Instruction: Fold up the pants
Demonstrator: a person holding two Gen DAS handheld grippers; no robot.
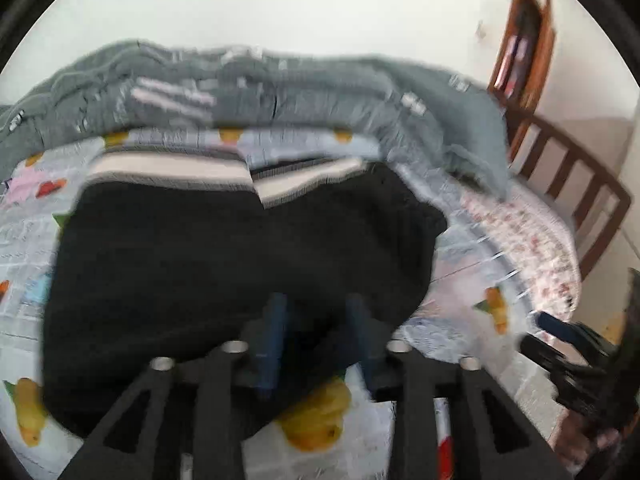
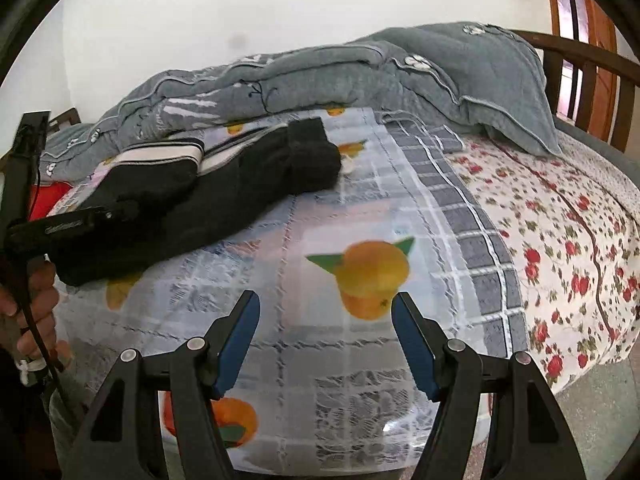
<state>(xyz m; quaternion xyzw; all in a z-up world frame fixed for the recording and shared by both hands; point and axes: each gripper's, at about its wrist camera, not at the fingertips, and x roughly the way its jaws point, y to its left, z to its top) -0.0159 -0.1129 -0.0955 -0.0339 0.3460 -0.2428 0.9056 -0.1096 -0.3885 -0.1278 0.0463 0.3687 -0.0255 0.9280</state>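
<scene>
Pants (image 2: 208,196): black, with a striped grey-and-white waistband (image 1: 168,174), lying on the fruit-print sheet (image 2: 320,216) toward the grey quilt (image 2: 360,68) at the far side of the bed. Already doubled into a thick, compact bundle, two waistband layers stacked one on the other. Judgement: the main folds look done; what remains is at most one more fold or some squaring of the edges. The bundle's near edge is bulky and uneven.

Left gripper (image 1: 316,332): blue pads parted by a moderate gap, hovering over the near edge of the black cloth. View is motion-blurred. No fabric appears pinched between the pads; whether a fingertip brushes the cloth cannot be told. Read as released.

Right gripper (image 2: 326,344): jaws spread wide, nothing between them, only bare sheet beneath, beside a printed orange. Well apart from the pants, which lie up and to its left. Empty, touching nothing.

A hand (image 2: 36,308) grips the left tool's handle at the frame edge of the right view.
</scene>
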